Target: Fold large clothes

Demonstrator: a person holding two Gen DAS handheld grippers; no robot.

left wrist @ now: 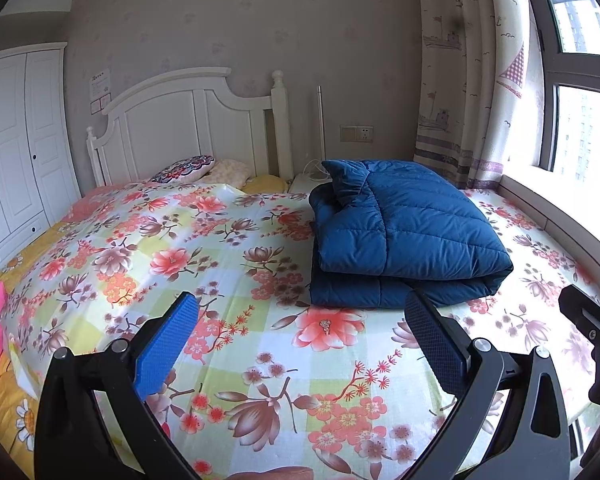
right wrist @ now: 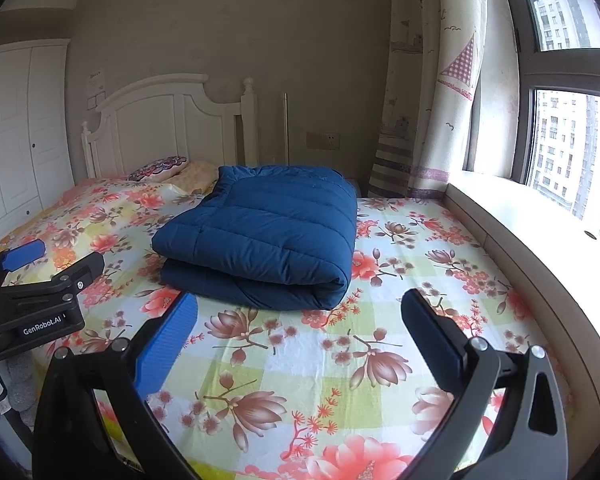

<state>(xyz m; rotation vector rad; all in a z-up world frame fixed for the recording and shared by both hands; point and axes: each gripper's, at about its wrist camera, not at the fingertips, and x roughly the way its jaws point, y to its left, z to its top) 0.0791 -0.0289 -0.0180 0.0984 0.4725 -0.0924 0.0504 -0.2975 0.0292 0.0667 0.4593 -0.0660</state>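
We hold both grippers above the near part of the bed (left wrist: 220, 264), each with its fingers spread wide apart and nothing between them. The left gripper (left wrist: 300, 320) hangs over the floral sheet (left wrist: 172, 240), its blue finger pad on one side and its dark one on the other. The right gripper (right wrist: 300, 320) hovers beside it, nearer the window sill (right wrist: 512, 216).

The blue padded jacket (left wrist: 404, 232) lies folded into a thick, squarish bundle on the sheet, towards the window side of the bed and just beyond our fingertips; neither gripper touches it. Its rolled fold faces us, and a collar or cuff flap sits on top at the far end.

Past it, near the white headboard (left wrist: 188, 120), we see a patterned cushion (left wrist: 184, 168) and a pale pillow (left wrist: 232, 170). A white wardrobe (left wrist: 16, 140) stands on the left, and a printed curtain (left wrist: 472, 80) hangs by the window.
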